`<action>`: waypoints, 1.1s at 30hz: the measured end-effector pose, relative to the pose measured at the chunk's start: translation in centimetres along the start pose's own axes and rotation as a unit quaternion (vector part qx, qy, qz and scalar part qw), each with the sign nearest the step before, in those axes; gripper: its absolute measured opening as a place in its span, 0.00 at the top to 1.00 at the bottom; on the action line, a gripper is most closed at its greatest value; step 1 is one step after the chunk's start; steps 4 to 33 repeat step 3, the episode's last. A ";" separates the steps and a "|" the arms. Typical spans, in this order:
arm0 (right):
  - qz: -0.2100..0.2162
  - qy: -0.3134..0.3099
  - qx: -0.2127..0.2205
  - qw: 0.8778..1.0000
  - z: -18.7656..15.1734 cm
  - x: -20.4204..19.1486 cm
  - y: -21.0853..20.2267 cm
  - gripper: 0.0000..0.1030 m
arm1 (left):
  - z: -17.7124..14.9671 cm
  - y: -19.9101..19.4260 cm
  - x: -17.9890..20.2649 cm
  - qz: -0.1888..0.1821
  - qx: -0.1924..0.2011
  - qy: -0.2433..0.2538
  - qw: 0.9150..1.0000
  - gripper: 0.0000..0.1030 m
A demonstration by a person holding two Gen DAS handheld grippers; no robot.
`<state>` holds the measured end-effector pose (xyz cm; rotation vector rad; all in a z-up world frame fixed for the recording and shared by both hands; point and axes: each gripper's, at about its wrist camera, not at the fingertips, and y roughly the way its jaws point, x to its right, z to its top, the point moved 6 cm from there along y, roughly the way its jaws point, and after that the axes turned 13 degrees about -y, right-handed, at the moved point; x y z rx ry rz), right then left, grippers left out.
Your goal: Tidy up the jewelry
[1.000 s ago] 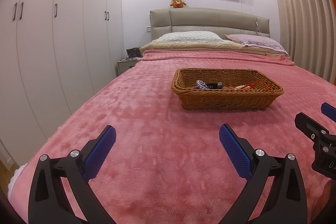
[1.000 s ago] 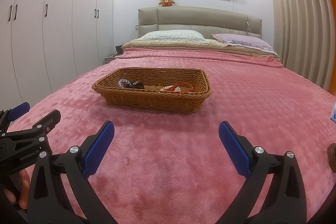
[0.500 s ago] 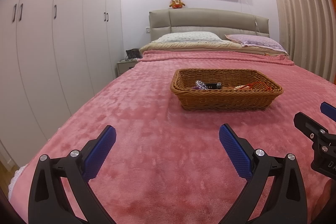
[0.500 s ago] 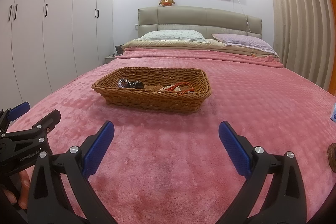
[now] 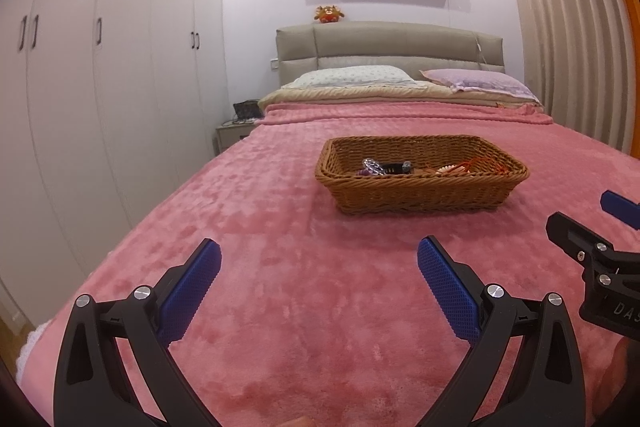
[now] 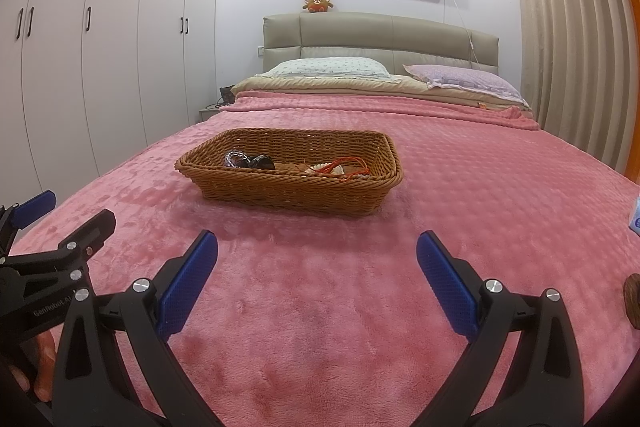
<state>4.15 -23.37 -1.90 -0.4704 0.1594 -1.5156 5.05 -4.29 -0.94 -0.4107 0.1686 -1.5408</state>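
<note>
At mid-frame in the left wrist view, one brown woven wicker basket (image 5: 420, 187) is sitting on the pink fleece blanket (image 5: 280, 247), holding a jumble of beaded jewelry (image 5: 376, 167); the left gripper (image 5: 319, 285) is hovering low, jaws apart. Left of centre in the right view, the right gripper (image 6: 317, 281) is likewise gaping, empty, before two pillows (image 6: 328, 67).

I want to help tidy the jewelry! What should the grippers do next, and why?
Probably move the right gripper forward to the basket. Both grippers are open and empty, the left gripper too, and the jewelry lies in the basket ahead.
</note>
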 end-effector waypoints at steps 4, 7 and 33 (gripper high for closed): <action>0.000 0.000 0.000 1.000 0.0 -0.1 0.0 0.08 | 0.1 0.0 -0.1 0.000 0.000 0.000 1.000 0.07; 0.000 0.000 0.000 1.000 0.0 -0.1 0.0 0.08 | 0.1 0.0 -0.1 0.000 0.000 0.000 1.000 0.07; 0.000 0.000 0.000 1.000 0.0 -0.1 0.0 0.08 | 0.1 0.0 -0.1 0.000 0.000 0.000 1.000 0.07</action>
